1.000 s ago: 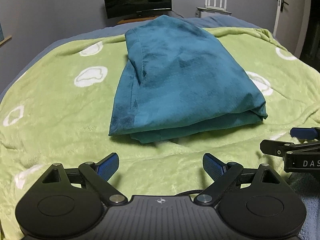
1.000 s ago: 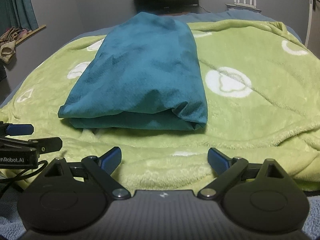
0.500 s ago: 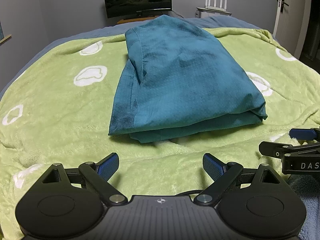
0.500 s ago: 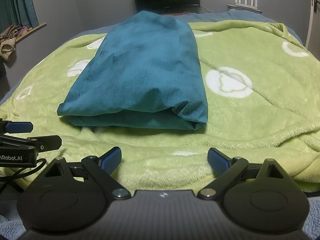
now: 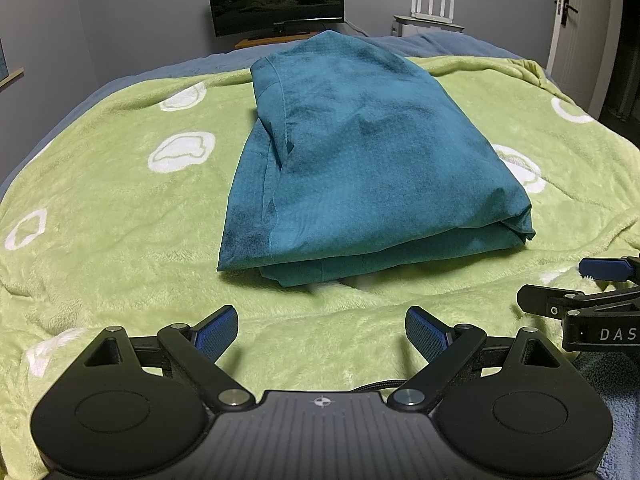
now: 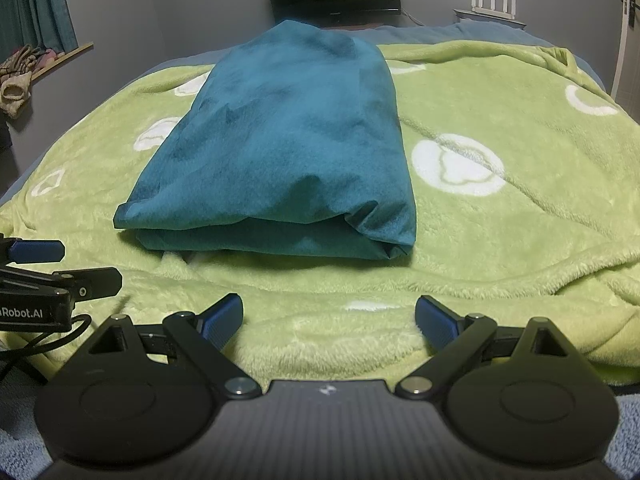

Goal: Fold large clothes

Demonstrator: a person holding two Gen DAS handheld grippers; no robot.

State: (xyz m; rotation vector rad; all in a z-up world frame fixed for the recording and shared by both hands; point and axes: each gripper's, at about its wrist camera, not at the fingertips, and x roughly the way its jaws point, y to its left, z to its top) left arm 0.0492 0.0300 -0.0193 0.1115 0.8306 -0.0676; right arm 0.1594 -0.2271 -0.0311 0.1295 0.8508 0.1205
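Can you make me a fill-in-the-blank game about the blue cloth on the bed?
1. The folded teal garment lies on a ____ blanket with white shapes.
2. The left gripper has its jaws ____.
3. The right gripper holds ____.
4. Behind the bed, a dark ____ stands by the wall.

Missing words: green; open; nothing; screen

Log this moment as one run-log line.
teal garment: folded, lying on green blanket | left tool: open, empty, short of garment | right tool: open, empty, short of garment
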